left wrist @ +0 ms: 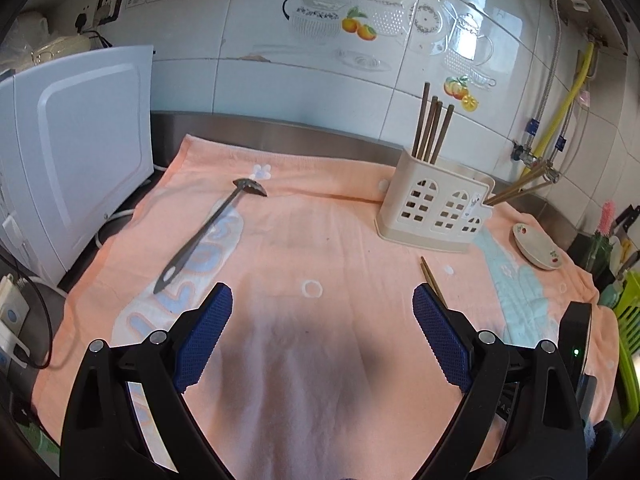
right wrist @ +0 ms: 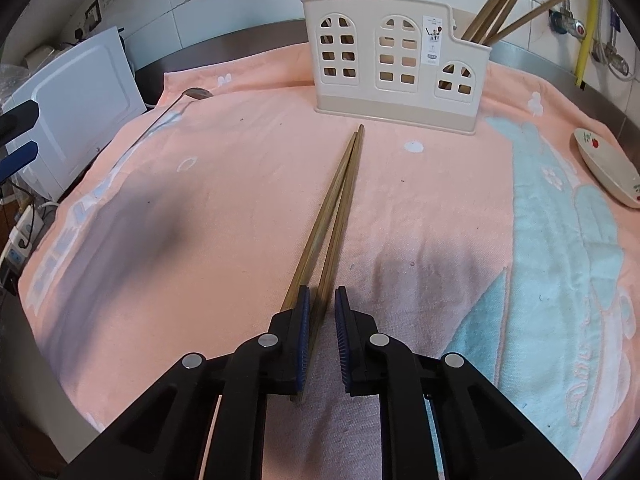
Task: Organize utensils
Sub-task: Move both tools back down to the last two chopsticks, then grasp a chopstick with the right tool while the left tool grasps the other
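Observation:
A cream utensil holder (left wrist: 434,204) (right wrist: 394,60) stands at the back of the peach towel, with several chopsticks (left wrist: 432,126) upright in its left compartment and more leaning out on its right (right wrist: 506,12). My right gripper (right wrist: 321,300) is shut on a pair of wooden chopsticks (right wrist: 340,196) that point toward the holder; their tips lie just short of its base. They show partly in the left wrist view (left wrist: 431,280). A metal slotted spoon (left wrist: 212,228) lies on the towel, left of centre. My left gripper (left wrist: 322,300) is open and empty above the towel.
A white appliance (left wrist: 76,148) stands at the left edge with cables and a power strip (left wrist: 10,320) below it. A small flowered dish (left wrist: 538,246) (right wrist: 608,168) sits on the towel at the right. A tiled wall and pipes are behind.

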Motion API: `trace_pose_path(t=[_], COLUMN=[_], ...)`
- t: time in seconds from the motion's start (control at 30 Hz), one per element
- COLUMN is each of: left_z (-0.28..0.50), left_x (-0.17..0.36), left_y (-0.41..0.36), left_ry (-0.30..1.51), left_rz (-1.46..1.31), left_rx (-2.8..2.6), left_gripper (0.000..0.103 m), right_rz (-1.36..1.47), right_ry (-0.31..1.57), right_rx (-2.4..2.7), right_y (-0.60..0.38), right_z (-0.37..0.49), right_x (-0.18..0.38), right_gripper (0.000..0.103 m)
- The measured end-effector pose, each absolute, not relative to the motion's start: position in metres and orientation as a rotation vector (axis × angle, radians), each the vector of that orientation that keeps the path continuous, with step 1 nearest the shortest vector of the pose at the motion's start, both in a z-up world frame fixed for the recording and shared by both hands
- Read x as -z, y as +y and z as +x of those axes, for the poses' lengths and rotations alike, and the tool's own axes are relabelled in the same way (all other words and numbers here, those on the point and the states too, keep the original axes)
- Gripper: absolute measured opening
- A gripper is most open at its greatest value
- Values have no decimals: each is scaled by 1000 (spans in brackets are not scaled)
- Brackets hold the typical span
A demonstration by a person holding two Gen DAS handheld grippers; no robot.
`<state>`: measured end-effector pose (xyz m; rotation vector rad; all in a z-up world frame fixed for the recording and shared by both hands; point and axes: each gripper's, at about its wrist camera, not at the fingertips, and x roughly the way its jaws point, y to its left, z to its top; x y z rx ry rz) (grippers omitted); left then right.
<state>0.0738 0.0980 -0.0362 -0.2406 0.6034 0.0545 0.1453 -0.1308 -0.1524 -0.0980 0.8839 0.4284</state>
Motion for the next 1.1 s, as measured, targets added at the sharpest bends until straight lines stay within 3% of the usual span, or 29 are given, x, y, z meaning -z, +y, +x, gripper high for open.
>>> trace_pose_path(t=[0.5, 0.93, 1.1], left_z=[76, 83, 90], left_x=[57, 90, 106], left_y=[74, 11, -19], left_ry=[674, 771, 824], left_rz=[-245, -205, -203], left_rx=[-17, 117, 181], left_gripper=[91, 89, 68], right_rz=[-81, -50, -51], right_ry=[855, 756, 714], right_rx=[-417, -416, -415], right_y=[-142, -180, -194], right_z=[141, 126, 119], right_x=[146, 108, 92], right_gripper=[7, 7, 6])
